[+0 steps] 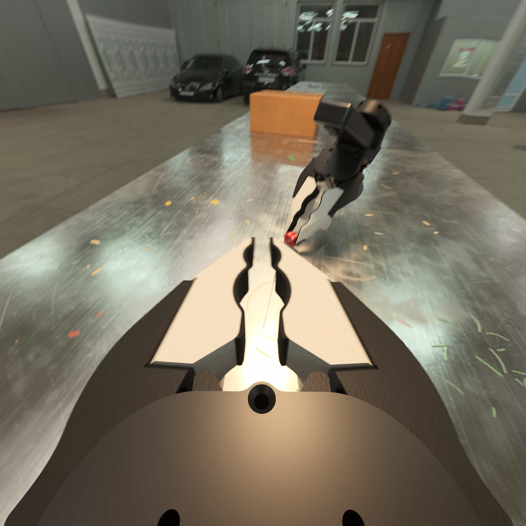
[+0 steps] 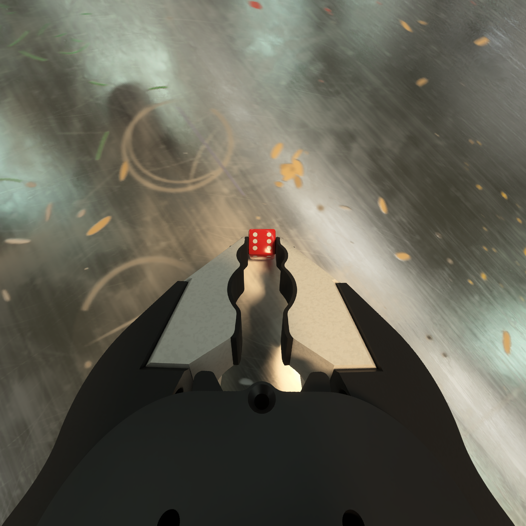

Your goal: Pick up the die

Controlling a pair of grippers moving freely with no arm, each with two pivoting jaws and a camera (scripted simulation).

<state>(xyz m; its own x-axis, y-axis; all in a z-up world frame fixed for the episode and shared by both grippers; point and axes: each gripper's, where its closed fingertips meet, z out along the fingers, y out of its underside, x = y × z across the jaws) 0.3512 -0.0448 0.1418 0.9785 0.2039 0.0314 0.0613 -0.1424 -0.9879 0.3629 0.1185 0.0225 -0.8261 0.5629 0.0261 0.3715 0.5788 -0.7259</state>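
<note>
Right gripper [image 2: 262,242] is pinching the small red white-pipped die [image 2: 262,242] at its fingers' very tips, apparently for lifting, just above the scratched metal tabletop [image 2: 398,142], while left gripper [image 1: 262,242] is idling nearby, fingers narrowly parted, empty.

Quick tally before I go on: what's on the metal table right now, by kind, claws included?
Die: 1, red, between the right claw's fingertips
Box: 1, orange-brown, at the far end of the table
Claws: 2, left claw holding nothing, right claw at the die
Total: 4
</note>
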